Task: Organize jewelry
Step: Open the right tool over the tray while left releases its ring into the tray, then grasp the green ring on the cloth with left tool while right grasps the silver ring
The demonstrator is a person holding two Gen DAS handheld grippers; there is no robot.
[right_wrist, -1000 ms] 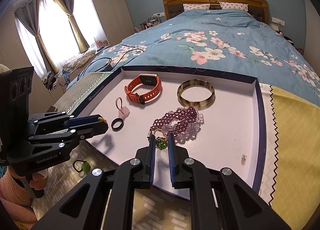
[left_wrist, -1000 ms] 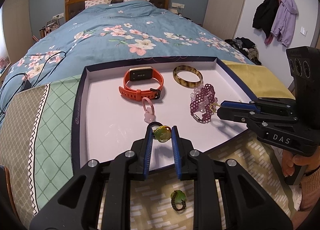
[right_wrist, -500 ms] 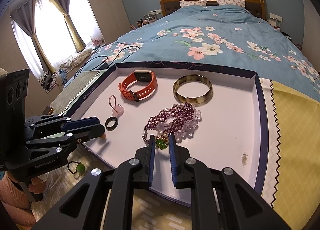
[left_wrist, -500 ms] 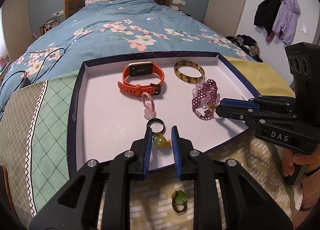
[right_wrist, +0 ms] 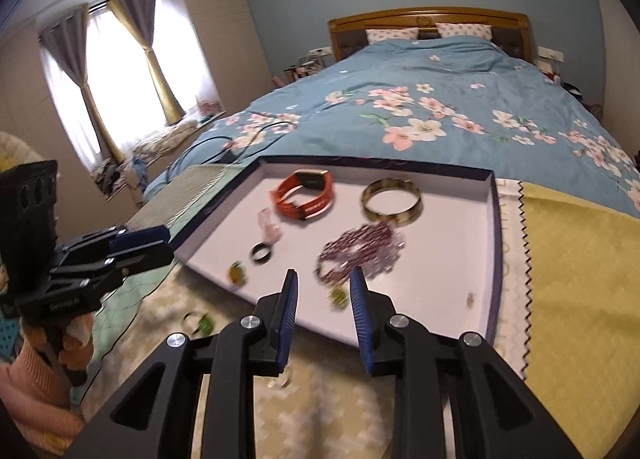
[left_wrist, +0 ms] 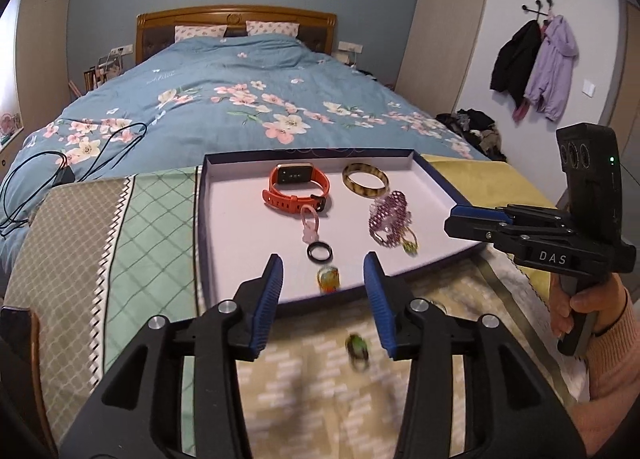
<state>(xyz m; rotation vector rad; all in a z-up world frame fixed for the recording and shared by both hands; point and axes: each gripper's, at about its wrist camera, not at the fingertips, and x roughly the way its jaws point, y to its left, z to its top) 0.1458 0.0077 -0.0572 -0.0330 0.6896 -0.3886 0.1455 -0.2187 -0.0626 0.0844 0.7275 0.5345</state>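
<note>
Jewelry lies spread in a shallow white tray (left_wrist: 224, 227) at the foot of the bed: an orange watch (left_wrist: 296, 187) and a mottled bangle (left_wrist: 365, 180) at the far side, a purple beaded bracelet (left_wrist: 390, 215) on the right, a pink charm (left_wrist: 310, 225) and a black ring (left_wrist: 319, 252) in the middle. Both tongs are opening with nothing between their blades. The left gripper (left_wrist: 323, 283) hangs just above the near edge, and an orange-green ring (left_wrist: 329, 279) lies on the tray floor below the gap, free of the pads. The right gripper (right_wrist: 323, 301) does likewise over a small green ring (right_wrist: 338, 296) beside the bracelet. One more green ring (left_wrist: 357, 345) sits outside on the patterned cloth (left_wrist: 304, 391), near the tray's front wall. To my eye that stray piece is the next job: come down over it with the blades wide, straddle the band rather than the stone, close gently so it doesn't skid on the fabric, then lift clear of the wall and set it in open space, well apart from the bracelet so nothing tangles.
</note>
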